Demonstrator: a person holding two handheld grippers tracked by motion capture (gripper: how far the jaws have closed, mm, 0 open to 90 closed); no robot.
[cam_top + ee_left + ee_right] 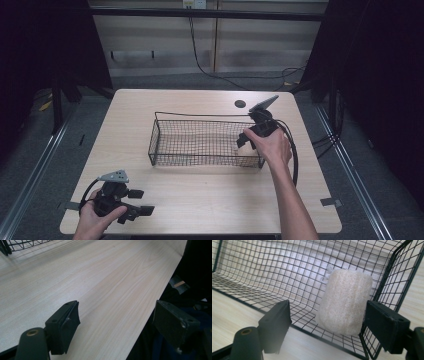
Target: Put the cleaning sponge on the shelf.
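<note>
A black wire basket [200, 159] stands in the middle of the pale wooden table [200, 200]. A cream loofah sponge [344, 302] leans upright in the basket's [262, 270] right-hand corner, and it is faintly seen through the mesh as a pale shape [244, 149]. My right gripper [243, 141] is at that end of the basket. In the right gripper view its jaws [328, 307] are open and wide apart around the sponge without pinching it. My left gripper [141, 201] rests at the table's front left corner. It is open [117, 310] with nothing between the jaws.
A dark round hole [240, 104] sits in the table behind the basket. The right gripper's cable [294, 150] loops over the table's right side. The front edge [150, 315] runs close under the left gripper, and the basket's corner [15, 245] lies farther off.
</note>
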